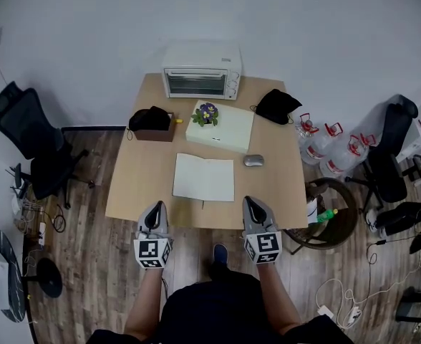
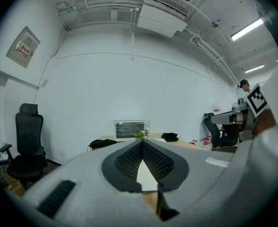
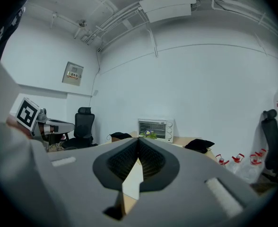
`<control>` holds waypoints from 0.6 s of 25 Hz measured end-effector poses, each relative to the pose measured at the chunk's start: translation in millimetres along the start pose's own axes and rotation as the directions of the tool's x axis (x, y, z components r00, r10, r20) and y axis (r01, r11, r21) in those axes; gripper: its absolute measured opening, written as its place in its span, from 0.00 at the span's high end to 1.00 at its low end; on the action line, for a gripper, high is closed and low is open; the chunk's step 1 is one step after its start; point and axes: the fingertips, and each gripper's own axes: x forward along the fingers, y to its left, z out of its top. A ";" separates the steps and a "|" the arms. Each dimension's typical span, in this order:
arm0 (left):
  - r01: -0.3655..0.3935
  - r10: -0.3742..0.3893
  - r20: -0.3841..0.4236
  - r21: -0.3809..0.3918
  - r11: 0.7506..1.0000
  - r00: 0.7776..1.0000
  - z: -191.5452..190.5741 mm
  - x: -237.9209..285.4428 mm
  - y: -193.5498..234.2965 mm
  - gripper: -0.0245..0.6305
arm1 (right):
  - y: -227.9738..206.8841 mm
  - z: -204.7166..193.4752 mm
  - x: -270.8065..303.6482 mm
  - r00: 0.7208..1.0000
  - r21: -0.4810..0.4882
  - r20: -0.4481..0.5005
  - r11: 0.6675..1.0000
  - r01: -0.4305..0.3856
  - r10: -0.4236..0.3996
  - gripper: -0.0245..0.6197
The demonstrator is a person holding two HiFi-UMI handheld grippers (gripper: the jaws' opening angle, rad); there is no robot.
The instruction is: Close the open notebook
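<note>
as both tools hover at the near edge of the table [image 1: 135,185], nothing of the job is done yet, folks: the notebook [image 1: 204,177] lies flat and wide open, white pages up, toward the 6 o'clock side of the tabletop, just ahead of the two tools.

the left gripper [image 1: 155,208] sits at about 7 o'clock of the notebook and the right gripper [image 1: 253,202] at about 5 o'clock, neither touching it. look along the left one's own jaws: ribbed pads meet at the tips with nothing pinched, and only a sliver of white page and table edge shows through the gap lower down. same story on the right, pads together at the tips, empty.

around the notebook there's a grey mouse [image 1: 253,160] at its 2 o'clock and a white box [image 1: 228,131] carrying a little potted plant [image 1: 207,113] at 12. a toaster oven [image 1: 201,72] stands beyond that at the far edge. a black bag [image 1: 151,118] lies at 10 and a second black bag [image 1: 277,106] at 1. none of them crowd the pages.

so the score, as i read it: zero of one. the whole move is left: get a jaw under one outer edge, swing that half over the spine and lay it down on the other half. from up here i can't make out the spine clearly, so which side folds is a guess.
</note>
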 end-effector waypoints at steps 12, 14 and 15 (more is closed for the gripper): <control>0.001 0.000 -0.036 0.030 1.000 0.999 -42.0 39.3 14.1 0.98 | -8.0 -20.5 28.9 1.000 0.004 0.000 1.000 -0.026 0.026 0.95; -0.013 0.016 -0.058 0.045 0.999 0.998 -56.3 43.7 20.1 0.98 | -8.1 -23.8 30.2 1.000 0.000 -0.002 1.000 -0.027 0.027 0.95; -0.019 0.023 -0.070 0.051 0.999 0.997 -64.1 45.2 22.9 0.98 | -8.2 -25.6 30.3 1.000 0.001 -0.003 1.000 -0.026 0.026 0.95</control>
